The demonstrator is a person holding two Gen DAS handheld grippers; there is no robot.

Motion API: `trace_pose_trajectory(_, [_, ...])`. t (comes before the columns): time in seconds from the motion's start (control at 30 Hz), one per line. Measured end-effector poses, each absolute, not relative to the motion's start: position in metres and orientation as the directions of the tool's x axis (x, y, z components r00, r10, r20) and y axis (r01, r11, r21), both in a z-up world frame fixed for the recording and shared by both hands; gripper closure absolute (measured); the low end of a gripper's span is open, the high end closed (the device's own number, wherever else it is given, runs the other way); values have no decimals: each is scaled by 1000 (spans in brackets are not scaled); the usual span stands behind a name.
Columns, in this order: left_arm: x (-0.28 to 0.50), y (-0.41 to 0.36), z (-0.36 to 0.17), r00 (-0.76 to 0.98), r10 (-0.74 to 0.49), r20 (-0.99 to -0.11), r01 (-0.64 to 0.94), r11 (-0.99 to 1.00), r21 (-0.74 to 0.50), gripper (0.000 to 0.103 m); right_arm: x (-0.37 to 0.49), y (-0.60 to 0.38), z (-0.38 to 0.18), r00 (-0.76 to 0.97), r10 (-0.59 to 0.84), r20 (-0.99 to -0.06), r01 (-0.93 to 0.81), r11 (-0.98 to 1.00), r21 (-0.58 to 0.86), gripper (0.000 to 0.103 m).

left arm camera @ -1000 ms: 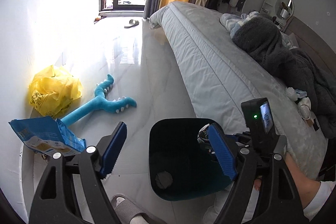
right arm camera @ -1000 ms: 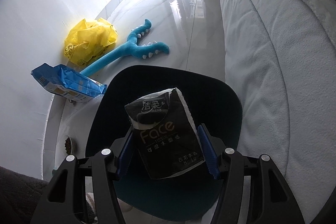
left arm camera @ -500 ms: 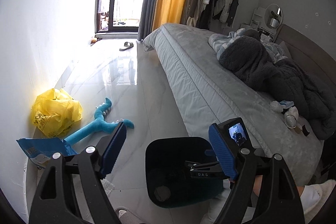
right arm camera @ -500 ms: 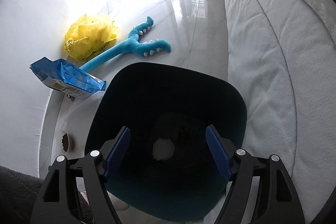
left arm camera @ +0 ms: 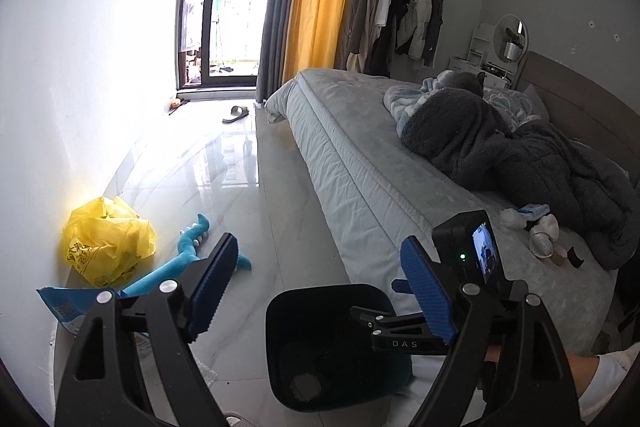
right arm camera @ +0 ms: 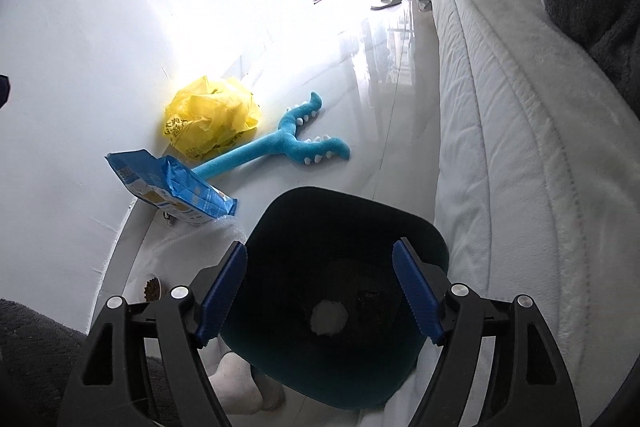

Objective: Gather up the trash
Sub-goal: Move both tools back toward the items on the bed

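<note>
Right wrist view: right gripper (right arm camera: 320,291) hangs over the dark bin (right arm camera: 348,379), fingers spread with nothing between them; a white wad (right arm camera: 329,317) and a dark pack lie inside. Left gripper (left arm camera: 320,291) is also spread and empty. Yellow bag (right arm camera: 212,117) and blue packet (right arm camera: 172,187) lie by the wall.

The right gripper (right arm camera: 320,291), blue pads spread wide and empty, hangs over a dark teal plastic bin (right arm camera: 416,231) holding a white crumpled wad (right arm camera: 329,315). Beyond lie a blue foil bag (right arm camera: 172,189), yellow plastic bag (right arm camera: 212,117) and turquoise plush toy (right arm camera: 288,143).
</note>
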State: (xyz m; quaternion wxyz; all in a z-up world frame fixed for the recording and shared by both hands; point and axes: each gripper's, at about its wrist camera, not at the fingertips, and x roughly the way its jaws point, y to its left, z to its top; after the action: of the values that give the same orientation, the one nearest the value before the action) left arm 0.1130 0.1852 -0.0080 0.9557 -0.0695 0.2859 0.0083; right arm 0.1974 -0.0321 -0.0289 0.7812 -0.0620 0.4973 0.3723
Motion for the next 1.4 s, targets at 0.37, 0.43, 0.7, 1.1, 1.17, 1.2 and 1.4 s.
trace_pose_trajectory(0.37, [128, 137, 0, 844, -80, -530, 11, 991, -132, 17, 202, -95, 17, 369, 530, -763, -644, 738, 201, 25])
trace_pose_trajectory(0.43, [132, 125, 0, 844, -97, -527, 30, 991, -134, 17, 203, -109, 23, 393, 526, -754, -638, 747, 188, 25])
trace_pose_trajectory(0.7, [148, 81, -1, 837, -153, -526, 98, 987, -131, 16, 205, -173, 40, 498, 464, -733, -601, 793, 94, 24])
trace_pose_trajectory(1.1, [165, 16, -15, 813, -225, -537, 196, 974, -111, 16, 212, -262, 57, 598, 387, -702, -495, 867, 57, 23])
trace_pose_trajectory(1.17, [169, 5, -20, 805, -230, -547, 207, 973, -104, 16, 212, -277, 58, 609, 374, -700, -474, 879, 57, 23])
trace_pose_trajectory(1.2, [171, 0, -22, 800, -236, -552, 213, 971, -107, 16, 213, -285, 59, 615, 364, -699, -463, 885, 54, 23])
trace_pose_trajectory(1.4, [183, -24, -34, 766, -296, -571, 235, 955, -180, 16, 215, -328, 55, 632, 321, -705, -404, 913, 53, 23])
